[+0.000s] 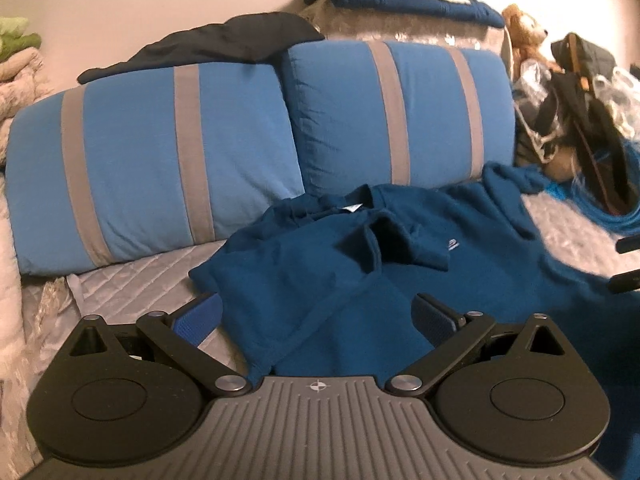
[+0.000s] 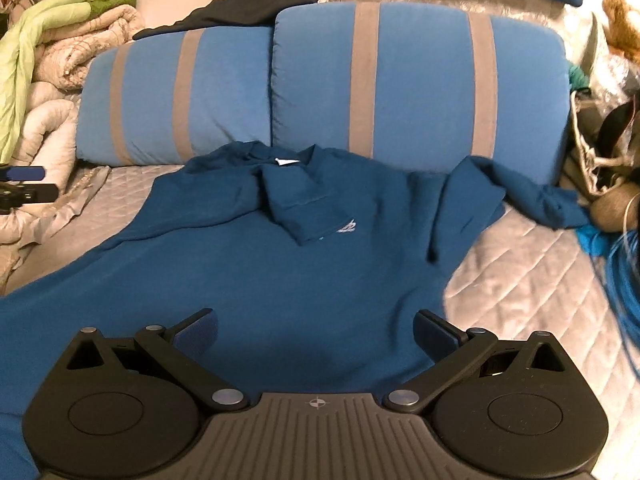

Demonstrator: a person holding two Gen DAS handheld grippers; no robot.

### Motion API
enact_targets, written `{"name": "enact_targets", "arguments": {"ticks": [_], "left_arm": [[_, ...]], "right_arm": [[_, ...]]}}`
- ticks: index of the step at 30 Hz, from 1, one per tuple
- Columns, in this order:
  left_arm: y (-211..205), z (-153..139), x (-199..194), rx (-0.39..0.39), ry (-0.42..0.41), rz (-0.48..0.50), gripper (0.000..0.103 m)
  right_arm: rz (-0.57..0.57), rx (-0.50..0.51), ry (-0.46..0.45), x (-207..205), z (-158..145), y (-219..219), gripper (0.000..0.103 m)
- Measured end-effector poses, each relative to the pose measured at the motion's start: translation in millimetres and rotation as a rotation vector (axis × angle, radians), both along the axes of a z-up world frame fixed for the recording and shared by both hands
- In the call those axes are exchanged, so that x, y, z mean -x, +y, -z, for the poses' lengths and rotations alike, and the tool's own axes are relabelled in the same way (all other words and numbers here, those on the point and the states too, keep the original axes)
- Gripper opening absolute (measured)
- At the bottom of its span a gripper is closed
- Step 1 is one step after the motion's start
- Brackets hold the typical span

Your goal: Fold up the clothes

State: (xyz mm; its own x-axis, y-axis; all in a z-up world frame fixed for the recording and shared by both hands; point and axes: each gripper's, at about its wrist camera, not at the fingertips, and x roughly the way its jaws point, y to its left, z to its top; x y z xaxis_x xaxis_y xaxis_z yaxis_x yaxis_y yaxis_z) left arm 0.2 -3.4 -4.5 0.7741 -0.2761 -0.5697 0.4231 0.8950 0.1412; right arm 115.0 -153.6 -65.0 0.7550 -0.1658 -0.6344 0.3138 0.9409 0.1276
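A dark blue long-sleeved sweatshirt (image 2: 256,264) lies spread on the grey quilted bed, collar toward the pillows, a small white logo on the chest. Its left sleeve (image 1: 304,264) is folded across the body; the other sleeve (image 2: 532,196) trails out to the right. My left gripper (image 1: 316,316) is open and empty, hovering over the folded sleeve at the shirt's left side. My right gripper (image 2: 316,330) is open and empty, hovering over the lower body of the shirt. The left gripper also shows at the left edge of the right wrist view (image 2: 20,188).
Two blue pillows with grey stripes (image 2: 320,80) stand behind the shirt. A dark garment (image 2: 248,4) lies on top of them. Bundled blankets (image 2: 48,52) are at the left. Bags, a teddy bear (image 1: 524,28) and blue cord (image 2: 624,280) crowd the right side.
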Motion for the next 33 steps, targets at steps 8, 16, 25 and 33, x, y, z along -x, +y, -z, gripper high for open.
{"name": "enact_targets", "arguments": {"ticks": [8,16,25,33], "left_arm": [[-22.4,43.2,12.3,-0.047,-0.022,0.046,0.103],[-46.4,82.7,-23.4,-0.141,0.037,0.079,0.1],[-68.1,115.5,-49.0,-0.199,0.039,0.114,0.093],[-90.5,160.1,-71.8,-0.515,-0.054,0.166,0.055]], "right_arm": [[0.008,0.002,-0.005,-5.2,7.9,6.0,0.103],[0.038,-0.013,-0.009,-4.2,12.0,4.7,0.103],[0.056,0.012,-0.007,-4.9,13.8,7.3,0.103],[0.066,0.017,0.001,-7.4,14.6,7.6,0.103]]}}
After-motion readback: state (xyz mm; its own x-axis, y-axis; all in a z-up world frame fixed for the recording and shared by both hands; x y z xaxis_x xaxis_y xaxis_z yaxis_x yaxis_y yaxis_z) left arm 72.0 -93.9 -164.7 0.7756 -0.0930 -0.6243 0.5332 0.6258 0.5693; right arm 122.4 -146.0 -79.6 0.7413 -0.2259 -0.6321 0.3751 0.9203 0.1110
